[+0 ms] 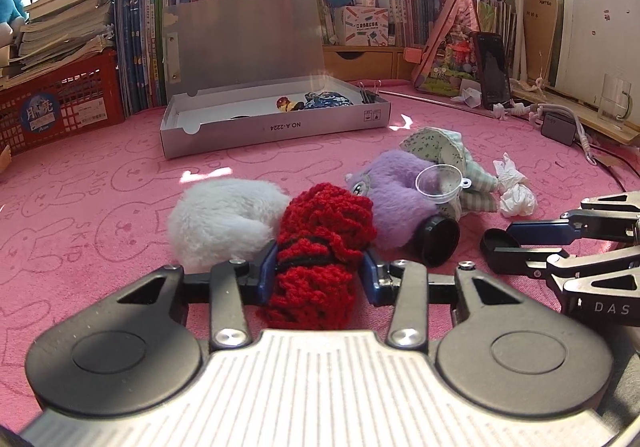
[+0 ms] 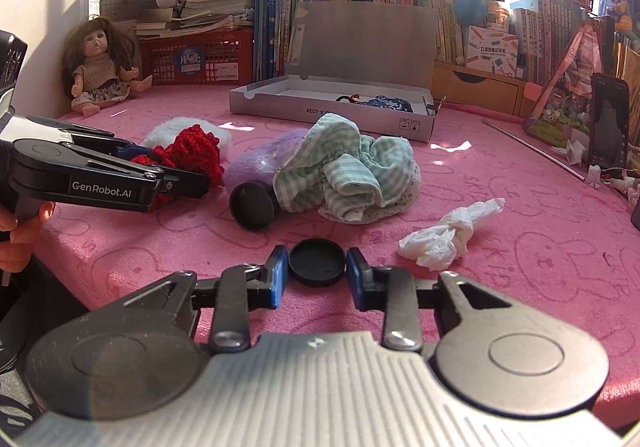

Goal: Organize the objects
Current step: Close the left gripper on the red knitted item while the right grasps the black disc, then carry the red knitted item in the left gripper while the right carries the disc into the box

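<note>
My left gripper (image 1: 320,267) is shut on a red knitted piece (image 1: 320,243) low over the pink mat (image 1: 120,183); it also shows in the right wrist view (image 2: 188,155). My right gripper (image 2: 317,273) is shut on a flat black lid (image 2: 317,261), also seen in the left wrist view (image 1: 500,241). A white fluffy toy (image 1: 224,223), a purple plush (image 1: 392,191), a black cap-like cylinder (image 2: 254,205), a green checked cloth (image 2: 348,171) and a crumpled tissue (image 2: 444,235) lie on the mat. An open grey box (image 1: 276,127) stands behind, holding small items.
A doll (image 2: 96,67) sits at the far left. A red crate (image 1: 60,103) with stacked books, book rows and plush toys line the back. A phone (image 2: 608,127), a metal rod (image 2: 532,149), cables and a glass mug (image 1: 614,101) are at the right.
</note>
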### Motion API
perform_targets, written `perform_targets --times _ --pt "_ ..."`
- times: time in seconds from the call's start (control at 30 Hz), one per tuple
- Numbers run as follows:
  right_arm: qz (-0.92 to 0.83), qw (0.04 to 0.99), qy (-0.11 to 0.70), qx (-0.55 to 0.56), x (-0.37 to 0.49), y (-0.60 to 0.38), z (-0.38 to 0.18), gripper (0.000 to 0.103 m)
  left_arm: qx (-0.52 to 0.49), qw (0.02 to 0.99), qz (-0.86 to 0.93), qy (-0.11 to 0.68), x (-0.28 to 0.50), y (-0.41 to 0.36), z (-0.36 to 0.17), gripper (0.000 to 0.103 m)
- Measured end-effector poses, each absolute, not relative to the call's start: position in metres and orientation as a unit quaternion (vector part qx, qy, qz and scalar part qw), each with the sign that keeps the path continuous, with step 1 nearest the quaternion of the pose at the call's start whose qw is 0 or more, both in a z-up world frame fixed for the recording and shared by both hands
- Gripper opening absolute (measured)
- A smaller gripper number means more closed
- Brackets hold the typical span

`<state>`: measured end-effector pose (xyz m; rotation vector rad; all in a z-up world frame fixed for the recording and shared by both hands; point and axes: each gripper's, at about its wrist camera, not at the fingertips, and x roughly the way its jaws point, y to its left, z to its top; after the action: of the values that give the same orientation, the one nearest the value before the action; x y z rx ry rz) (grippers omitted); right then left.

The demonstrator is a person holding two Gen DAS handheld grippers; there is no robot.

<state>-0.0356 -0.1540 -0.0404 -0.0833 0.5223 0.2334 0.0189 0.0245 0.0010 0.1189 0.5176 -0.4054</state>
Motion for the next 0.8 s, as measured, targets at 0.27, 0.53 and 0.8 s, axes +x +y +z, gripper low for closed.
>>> perform_targets --times 0.27,0.53,0.8 --pt "0.11 0.963 0.244 -0.024 -0.034 -0.161 -0.027 0.036 0.033 0.948 -0.206 0.241 0.013 0.025 0.018 0.045" --pt "0.08 0.968 0.235 0.015 -0.025 -0.171 0.0 0.036 0.003 0.952 -0.199 0.231 0.022 0.027 0.043 0.045" --pt "0.053 0.976 0.213 0.01 -0.005 -0.179 0.021 0.036 -0.004 0.958 -0.181 0.224 0.041 0.033 0.055 0.045"
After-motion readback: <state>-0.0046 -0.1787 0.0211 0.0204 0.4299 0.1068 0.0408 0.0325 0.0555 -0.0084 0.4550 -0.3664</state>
